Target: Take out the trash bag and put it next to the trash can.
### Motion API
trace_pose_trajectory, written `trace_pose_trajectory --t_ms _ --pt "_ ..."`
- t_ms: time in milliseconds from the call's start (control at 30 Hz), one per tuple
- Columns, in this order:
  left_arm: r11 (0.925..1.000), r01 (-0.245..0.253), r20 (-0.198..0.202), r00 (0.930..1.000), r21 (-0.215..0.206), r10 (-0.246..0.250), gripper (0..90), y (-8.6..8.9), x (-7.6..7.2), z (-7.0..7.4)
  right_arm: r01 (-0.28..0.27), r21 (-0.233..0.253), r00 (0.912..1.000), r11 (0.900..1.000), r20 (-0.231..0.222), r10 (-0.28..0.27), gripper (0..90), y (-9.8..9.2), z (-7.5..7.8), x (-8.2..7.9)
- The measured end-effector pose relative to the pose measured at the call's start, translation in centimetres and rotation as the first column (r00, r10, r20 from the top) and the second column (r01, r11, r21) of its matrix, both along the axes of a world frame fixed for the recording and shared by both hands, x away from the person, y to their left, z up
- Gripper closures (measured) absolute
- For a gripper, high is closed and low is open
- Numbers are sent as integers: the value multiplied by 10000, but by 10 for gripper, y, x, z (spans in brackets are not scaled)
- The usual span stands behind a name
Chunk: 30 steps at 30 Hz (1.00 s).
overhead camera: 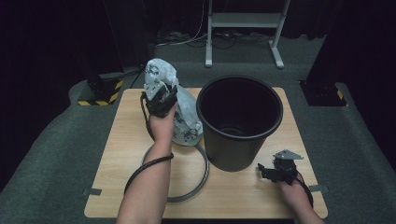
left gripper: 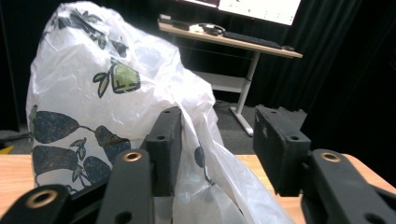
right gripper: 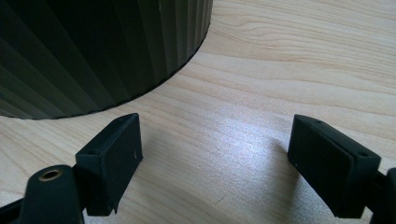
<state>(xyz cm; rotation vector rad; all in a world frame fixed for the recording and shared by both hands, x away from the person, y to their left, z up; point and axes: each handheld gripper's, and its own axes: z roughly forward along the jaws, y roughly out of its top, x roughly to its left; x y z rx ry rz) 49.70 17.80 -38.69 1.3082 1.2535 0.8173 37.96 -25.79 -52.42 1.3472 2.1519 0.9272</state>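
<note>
Near tabletop centre: black bin upright, empty | toward left edge: printed plastic bag, raised, beside bin | left gripper gaping, film between jaws, unclamped | right gripper wide open, empty, near front-right corner | step: grabbing liner; next: pinch, open over rim

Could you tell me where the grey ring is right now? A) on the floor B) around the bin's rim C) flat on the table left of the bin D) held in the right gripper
C: the ring lies flat on the table, beside the bin and partly under the left forearm.
</note>
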Motion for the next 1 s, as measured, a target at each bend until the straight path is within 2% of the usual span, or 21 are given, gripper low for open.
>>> trace_pose_trajectory --t_ms 33,167,267,400,567,600,633,767,800,867,933,967,1000 --pt "10000 0 0 10000 0 0 498 0 0 0 0 0 10000 10000 0 0 174 0 0 0" --pt "9993 313 258 9992 185 -318 476 3 -16 4 -6 -3 10000 10000 3 6 174 0 0 0" --pt "9987 485 381 9981 137 -489 454 7 -23 5 -6 -2 10000 10000 2 6 175 0 0 0" --pt "9973 718 53 9974 139 -719 432 9 -20 6 11 23 10000 10000 -22 -11 174 0 0 0" --pt "9966 809 152 9966 184 -812 401 7 -24 9 4 21 10000 10000 -22 -4 174 0 0 0" --pt "9950 929 242 9953 374 -938 391 5 -30 10 4 22 10000 10000 -22 -4 174 0 0 0" --pt "9950 929 242 9953 374 -938 382 5 -30 10 4 22 10000 10000 -22 -4 174 0 0 0" --pt "9912 1210 231 9922 542 -1224 349 3 -47 12 -2 17 10000 10000 -21 2 174 0 0 0" --pt "9912 1210 231 9922 542 -1224 348 3 -47 12 -2 17 10000 10000 -21 2 174 0 0 0" --pt "9862 1440 -71 9896 823 -1439 350 2 -60 6 -30 -7 10000 10000 -4 30 174 0 0 0" --pt "9802 1731 -621 9839 960 -1676 349 1 -65 -3 -37 -22 10000 10000 2 37 174 0 0 0" --pt "9802 1731 -621 9839 960 -1676 345 1 -65 -3 -32 -15 10000 10000 -2 32 174 0 0 0" --pt "9769 1860 -969 9796 1052 -1761 345 1 -67 -8 -32 -15 10000 10000 -2 32 174 0 0 0"
